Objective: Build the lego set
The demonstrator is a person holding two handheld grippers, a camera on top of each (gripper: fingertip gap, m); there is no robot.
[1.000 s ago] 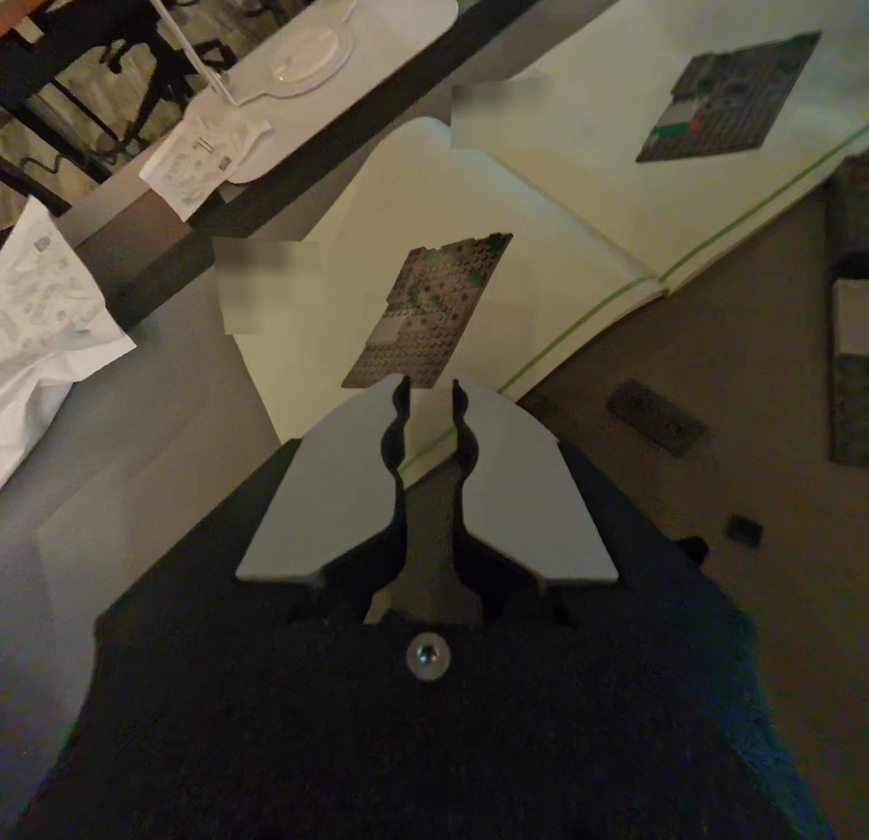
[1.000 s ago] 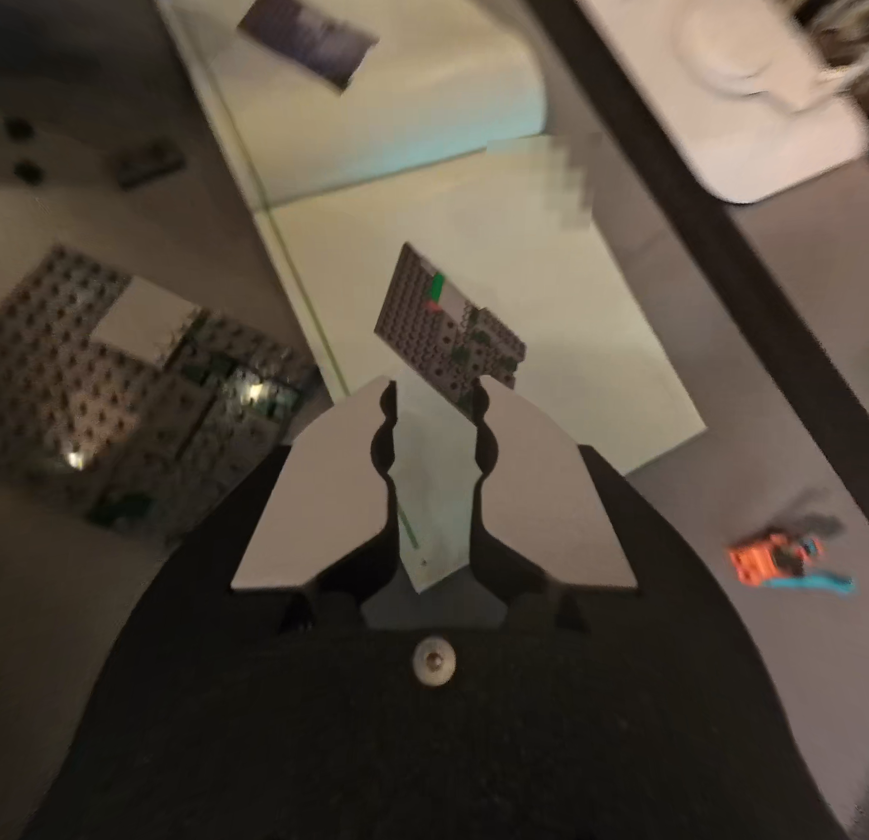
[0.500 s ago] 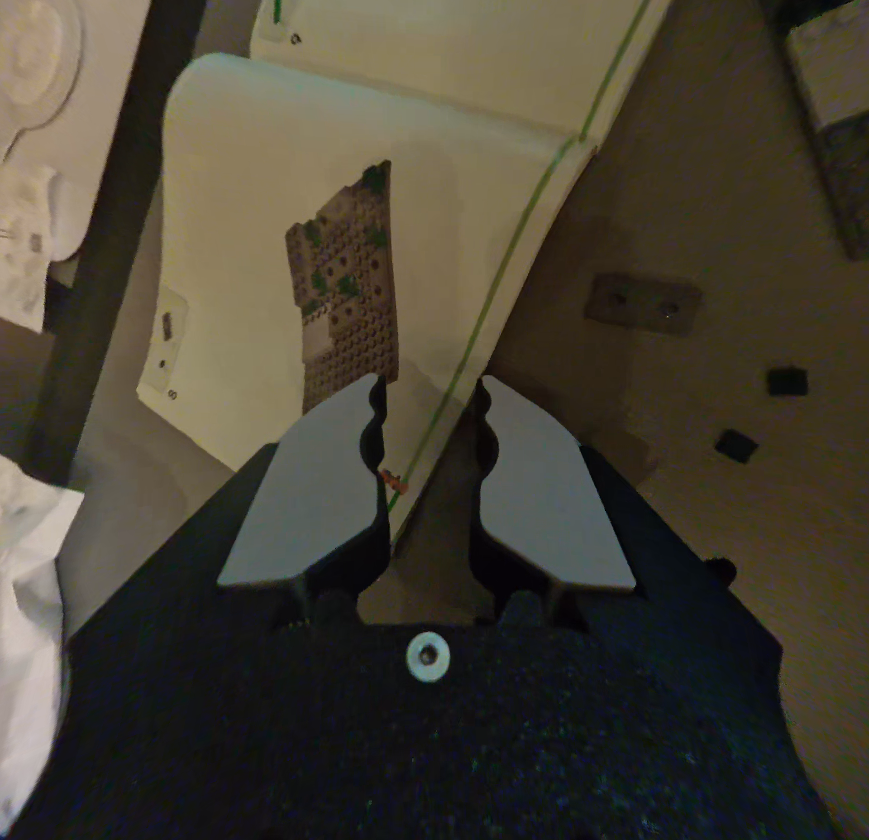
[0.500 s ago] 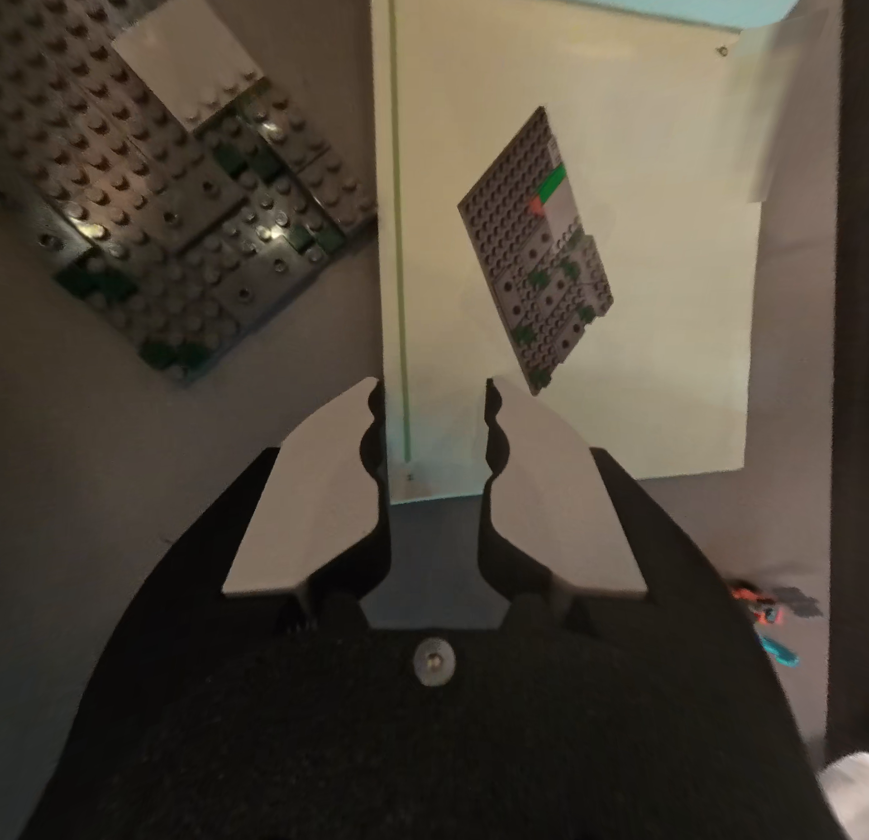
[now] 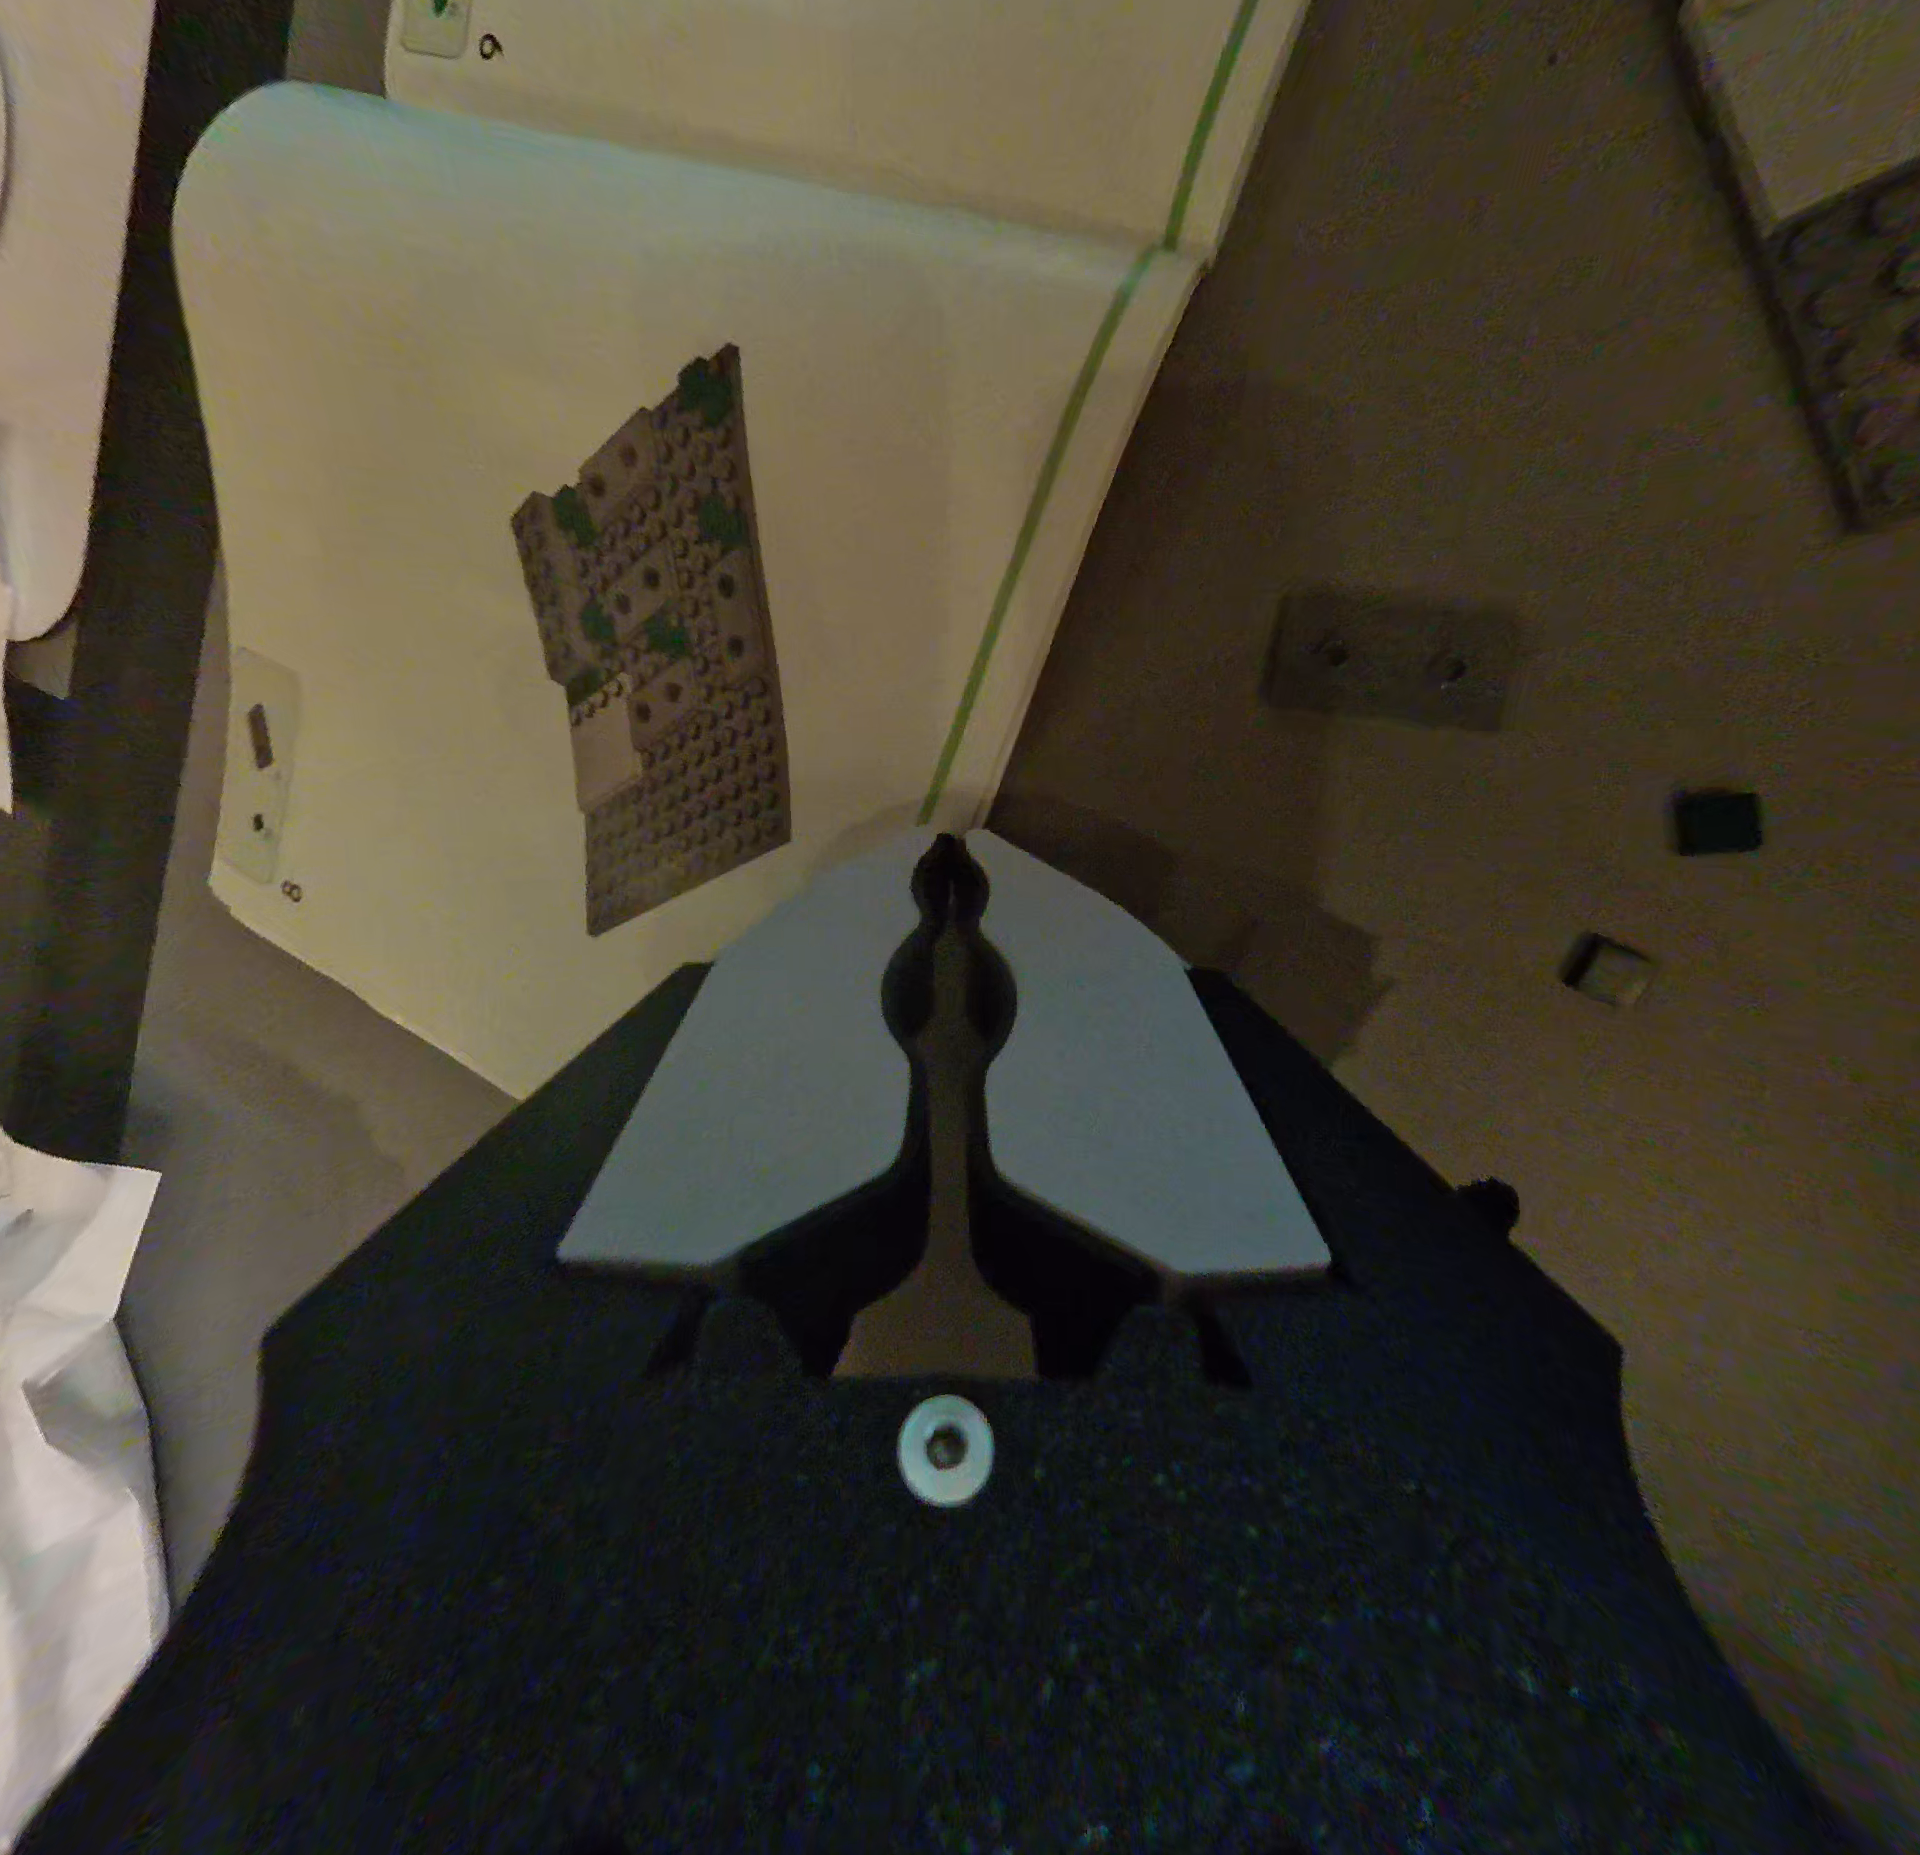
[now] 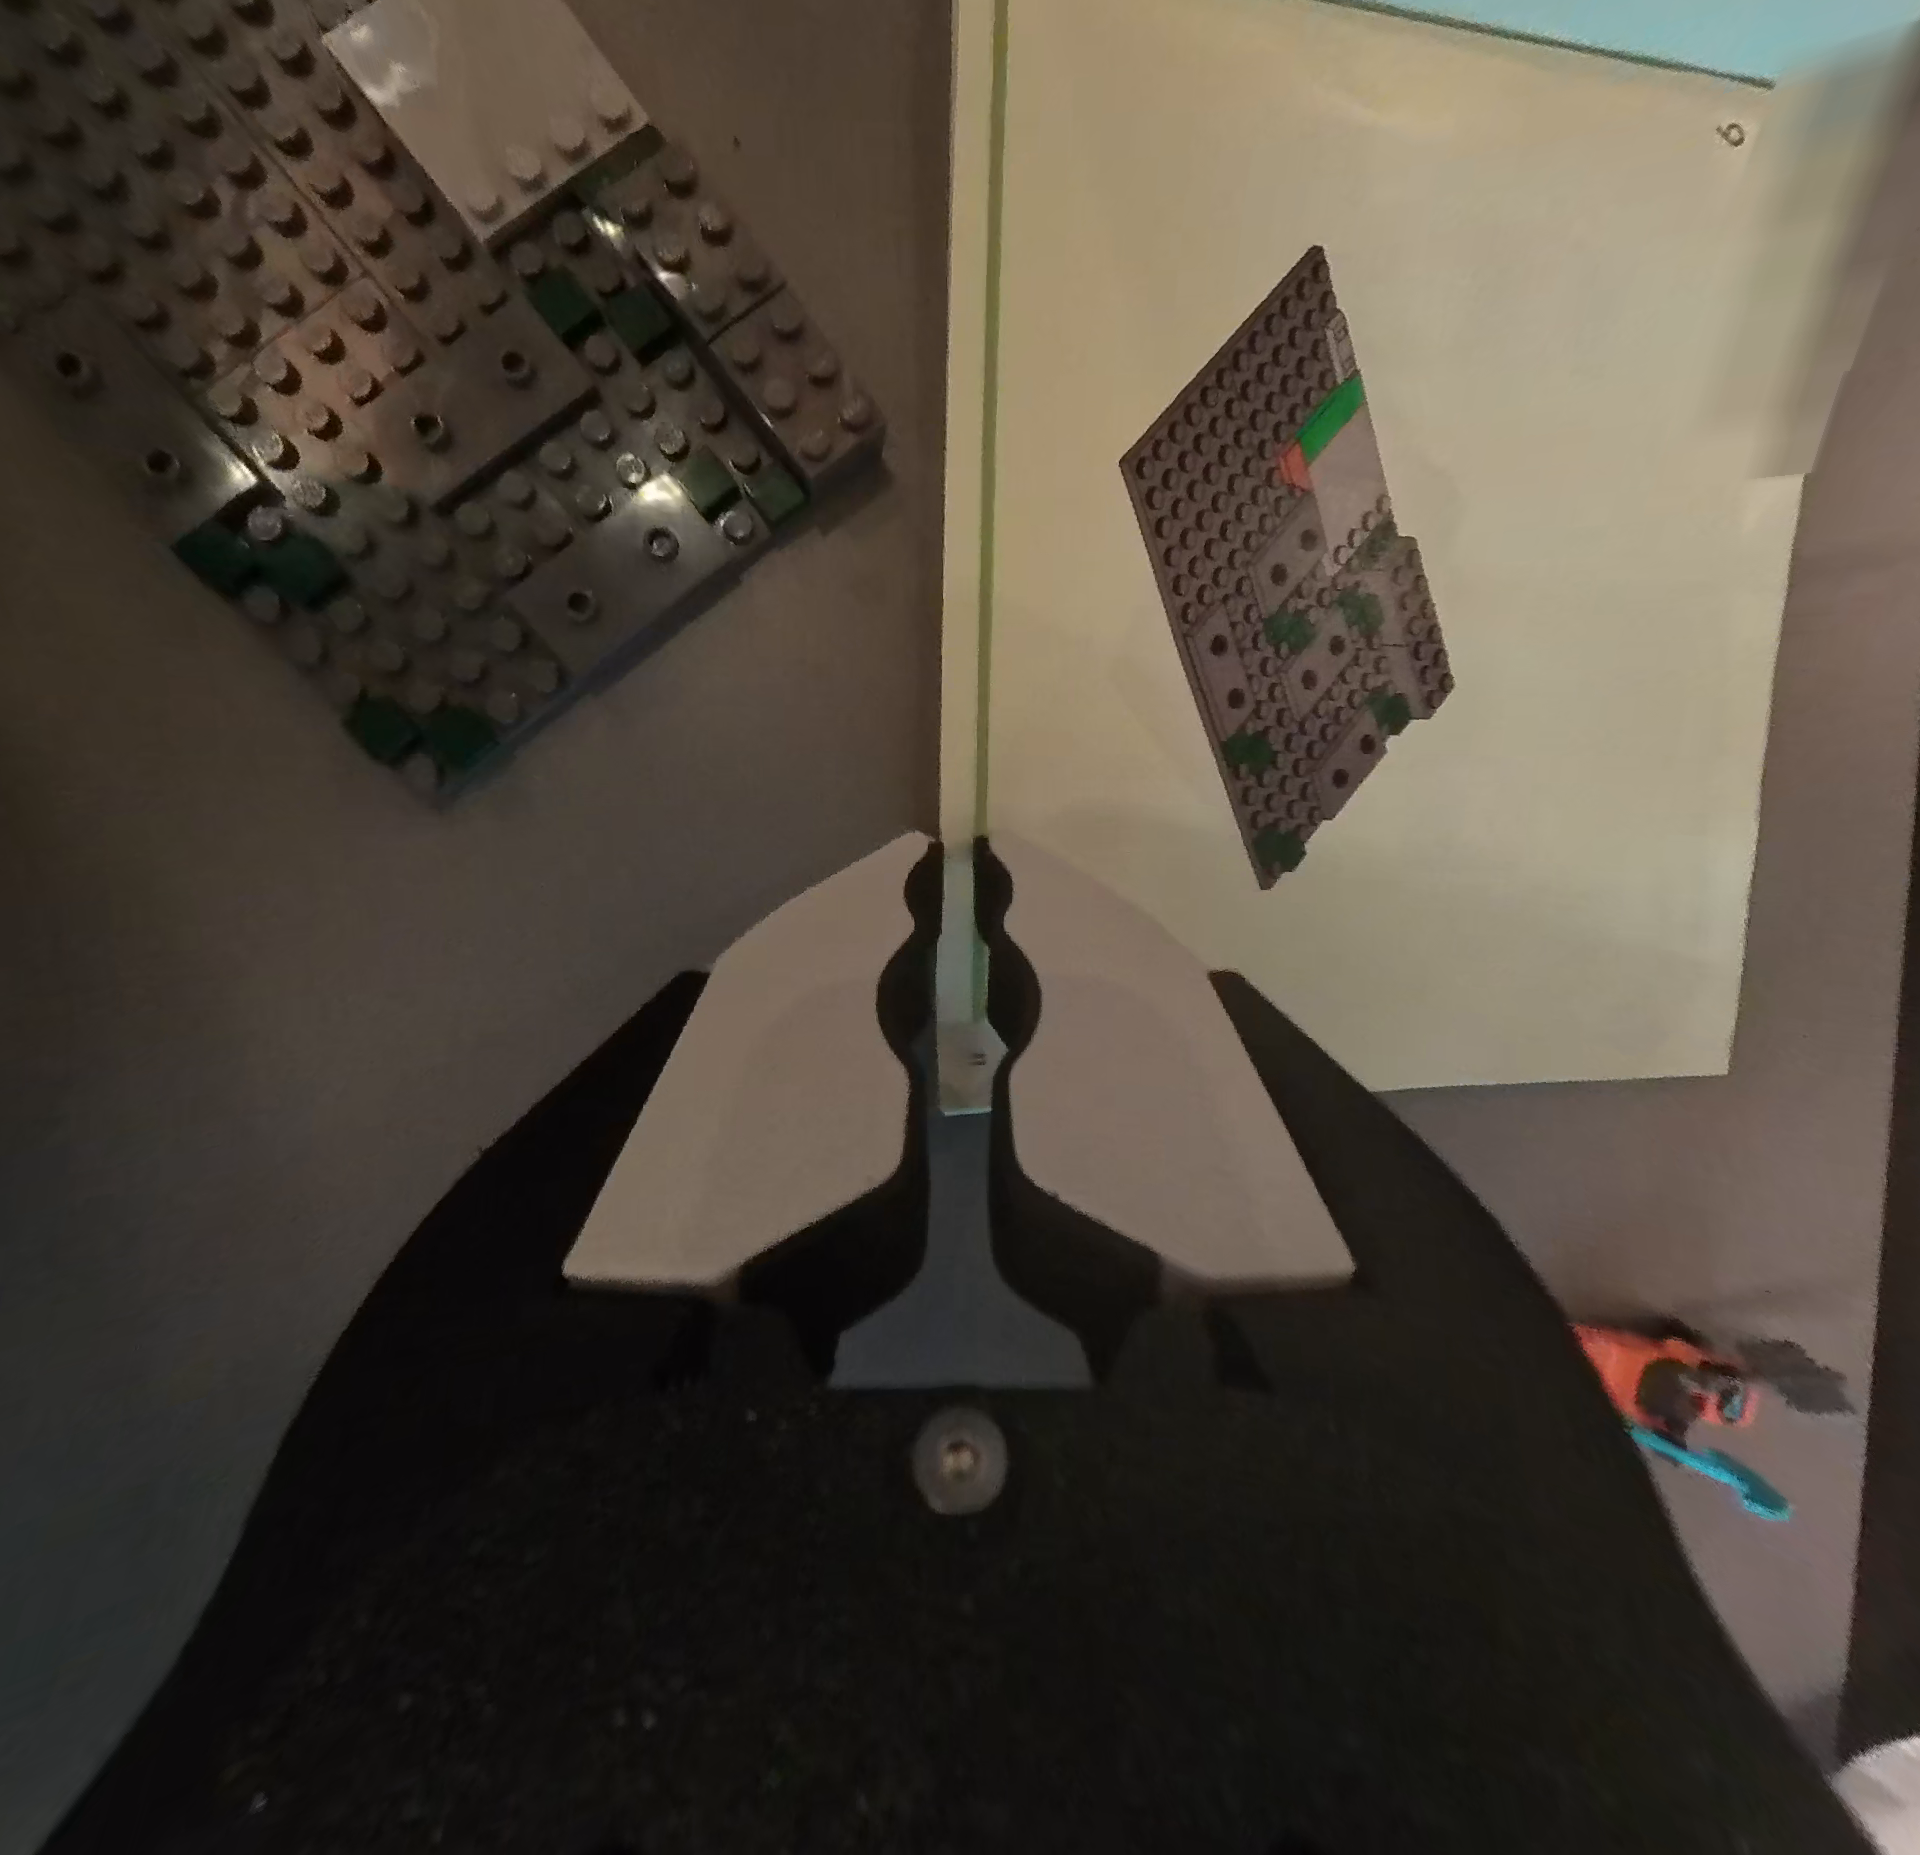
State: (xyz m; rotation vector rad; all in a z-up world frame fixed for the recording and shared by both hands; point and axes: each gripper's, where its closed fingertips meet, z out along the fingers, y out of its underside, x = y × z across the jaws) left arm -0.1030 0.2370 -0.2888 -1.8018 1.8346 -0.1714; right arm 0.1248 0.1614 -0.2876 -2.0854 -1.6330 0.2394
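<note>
The open instruction booklet (image 5: 436, 403) lies on the table, each page showing a picture of a grey baseplate. My left gripper (image 5: 948, 851) is shut, its tips at the near corner of the left page by the green stripe; I cannot tell if it pinches paper. My right gripper (image 6: 956, 849) is closed to a thin slit over the near left corner of the right page (image 6: 1507, 247), whose edge shows in the slit. The real grey studded baseplate (image 6: 135, 278) with grey, white and dark green pieces lies left of that gripper, and shows in the left wrist view (image 5: 1829, 278).
A flat grey plate (image 5: 1387, 673) and two small dark pieces (image 5: 1720, 820) (image 5: 1605, 969) lie loose right of the booklet. An orange and teal piece (image 6: 1683, 1400) lies at the right. A white plastic bag (image 5: 62, 1442) and a dark strip (image 5: 135, 558) are at the left. The grippers' ends are close to 25 cm from one another. To reach the flat grey plate (image 5: 1387, 673) in a straight line is about 7 cm for my left fingers, about 20 cm for my right.
Both grippers have dropped lower onto the near corners of the booklet and closed: the left from open to fully shut, the right from open to a thin slit.
</note>
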